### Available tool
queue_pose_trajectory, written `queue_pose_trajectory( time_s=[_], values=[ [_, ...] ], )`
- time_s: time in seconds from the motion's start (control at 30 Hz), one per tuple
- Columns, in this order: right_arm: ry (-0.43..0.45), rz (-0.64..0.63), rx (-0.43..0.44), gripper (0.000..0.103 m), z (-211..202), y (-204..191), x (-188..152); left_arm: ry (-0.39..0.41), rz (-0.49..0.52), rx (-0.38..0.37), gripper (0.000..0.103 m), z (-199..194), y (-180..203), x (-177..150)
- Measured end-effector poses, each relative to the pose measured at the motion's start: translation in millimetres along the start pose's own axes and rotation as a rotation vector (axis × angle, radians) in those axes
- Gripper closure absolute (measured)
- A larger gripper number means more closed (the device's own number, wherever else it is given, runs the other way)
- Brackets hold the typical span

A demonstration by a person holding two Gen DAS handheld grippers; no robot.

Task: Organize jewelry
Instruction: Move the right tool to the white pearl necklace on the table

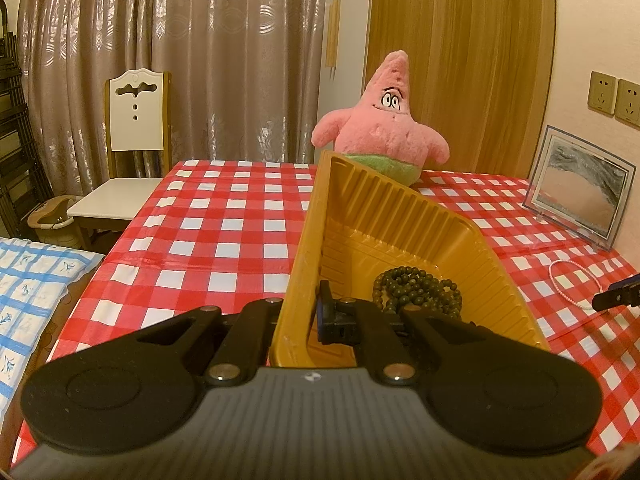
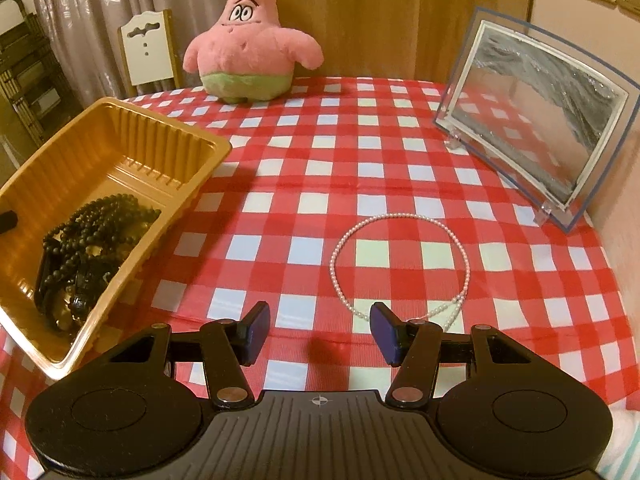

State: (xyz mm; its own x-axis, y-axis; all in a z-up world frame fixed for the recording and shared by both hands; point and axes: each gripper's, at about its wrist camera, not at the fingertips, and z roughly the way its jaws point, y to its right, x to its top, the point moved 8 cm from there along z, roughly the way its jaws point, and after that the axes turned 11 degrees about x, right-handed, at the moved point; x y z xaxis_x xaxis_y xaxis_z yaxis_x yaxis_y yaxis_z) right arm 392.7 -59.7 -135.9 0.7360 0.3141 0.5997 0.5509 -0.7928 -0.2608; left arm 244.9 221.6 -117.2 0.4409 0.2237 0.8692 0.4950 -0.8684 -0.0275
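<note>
The yellow plastic tray (image 2: 120, 152) is pinched at its near wall by the left gripper (image 1: 308, 320), one finger inside, one outside; in the left wrist view the tray looks tipped up on that side, though fisheye distortion may account for part of it. A dark green bead necklace (image 1: 418, 288) is already piled in the tray w/ some black pieces beside it that can't be identified. The pearl necklace (image 2: 400, 260) is left lying in a loose loop on the red-checked tablecloth (image 2: 360, 140), just ahead of the right gripper (image 2: 318, 332), whose blue pads (image 2: 258, 332) are spread wide w/ nothing between them. So the step in hand is judged to be the pearl pickup, w/ the tray steadied for the drop. Next move calls for: right gripper eased fwd & down over the near strand, pads closed low to the cloth so beads aren't skated away, then carried left to the tray. The Patrick plush (image 2: 250, 40) & glass sand-art frame (image 2: 536, 112) sit well apart at the back, not involved.
</note>
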Motion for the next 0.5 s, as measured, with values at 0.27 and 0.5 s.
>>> queue_pose_trajectory(
  time_s=[0.27,0.5],
  values=[
    [0.011,0.042,-0.029,0.047,-7,23,-7,0.000,0.001,0.000,0.098,0,0,0],
    [0.050,0.149,-0.108,0.057,-21,71,-11,0.001,0.004,-0.002,0.098,0,0,-1]
  ],
)
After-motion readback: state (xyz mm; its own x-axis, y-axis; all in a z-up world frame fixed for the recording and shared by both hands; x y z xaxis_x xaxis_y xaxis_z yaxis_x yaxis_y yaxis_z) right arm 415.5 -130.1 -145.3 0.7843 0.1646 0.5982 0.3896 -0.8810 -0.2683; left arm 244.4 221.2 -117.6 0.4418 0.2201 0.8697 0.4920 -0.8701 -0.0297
